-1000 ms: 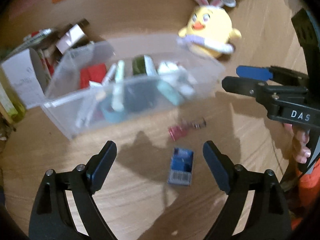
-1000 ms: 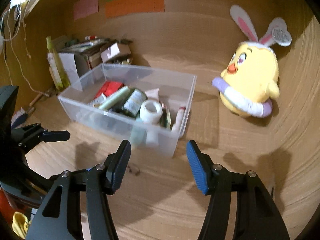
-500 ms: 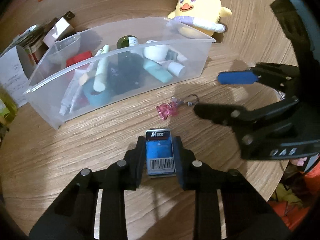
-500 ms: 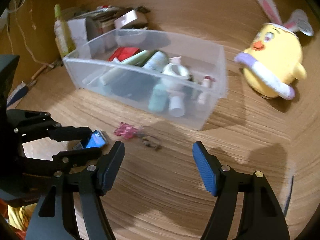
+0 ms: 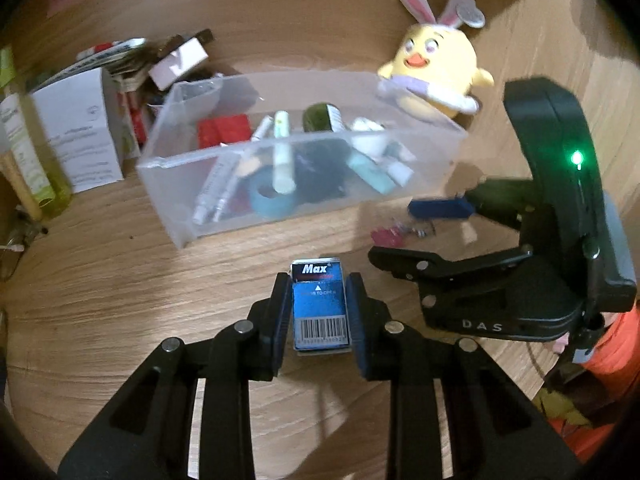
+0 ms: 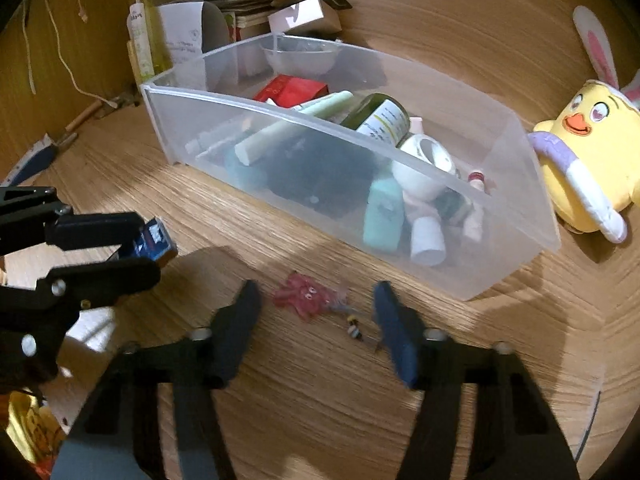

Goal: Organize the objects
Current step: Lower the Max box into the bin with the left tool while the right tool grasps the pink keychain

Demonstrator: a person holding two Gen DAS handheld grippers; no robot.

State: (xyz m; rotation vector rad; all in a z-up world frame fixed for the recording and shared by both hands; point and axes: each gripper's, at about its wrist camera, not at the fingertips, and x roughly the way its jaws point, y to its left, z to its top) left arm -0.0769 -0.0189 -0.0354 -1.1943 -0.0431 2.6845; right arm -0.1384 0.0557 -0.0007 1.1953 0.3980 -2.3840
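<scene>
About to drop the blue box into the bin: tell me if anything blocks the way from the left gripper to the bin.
Nothing visible does. The left gripper is shut on the blue box, and bare table lies between it and the bin. The near wall must be cleared. The pink keychain lies off to the side, between the right gripper's closing jaws.

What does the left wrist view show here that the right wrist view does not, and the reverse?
Only the left wrist view shows the barcode and Max label on the blue box, with the left gripper shut on it. Only the right wrist view shows the right gripper, jaws just closing, straddling the pink keychain without touching it. Both show the clear bin and yellow plush.
</scene>
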